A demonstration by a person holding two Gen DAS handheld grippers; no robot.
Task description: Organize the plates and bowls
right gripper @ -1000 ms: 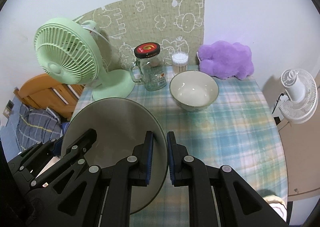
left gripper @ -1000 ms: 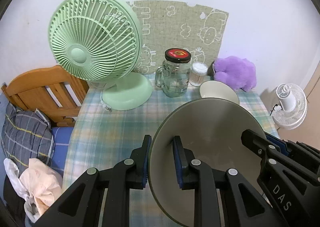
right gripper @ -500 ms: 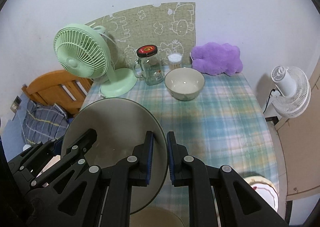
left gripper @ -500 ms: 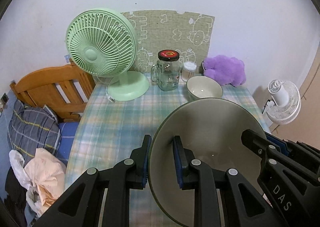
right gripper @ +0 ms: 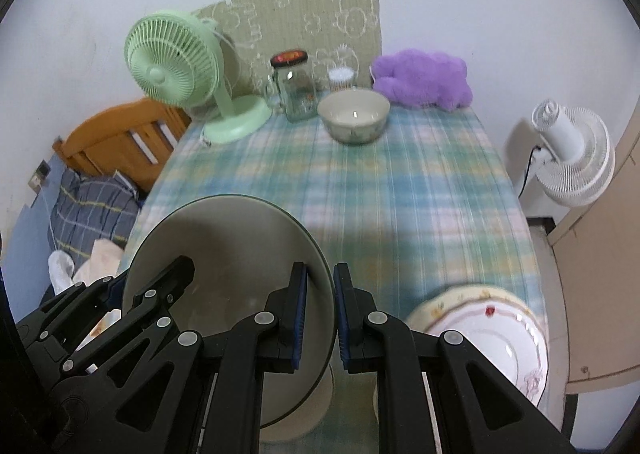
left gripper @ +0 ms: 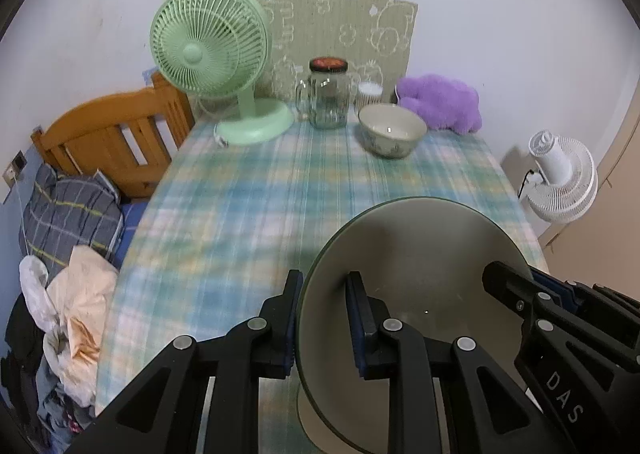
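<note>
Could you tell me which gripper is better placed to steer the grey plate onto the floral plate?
Probably the right gripper: it clamps the grey plate on the side nearest the floral plate, which lies just to its right. The left gripper grips the opposite rim, away from it.

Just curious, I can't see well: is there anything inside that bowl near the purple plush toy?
No. In the right wrist view the bowl shows only its bare pale inside, standing alone on the checked tablecloth.
</note>
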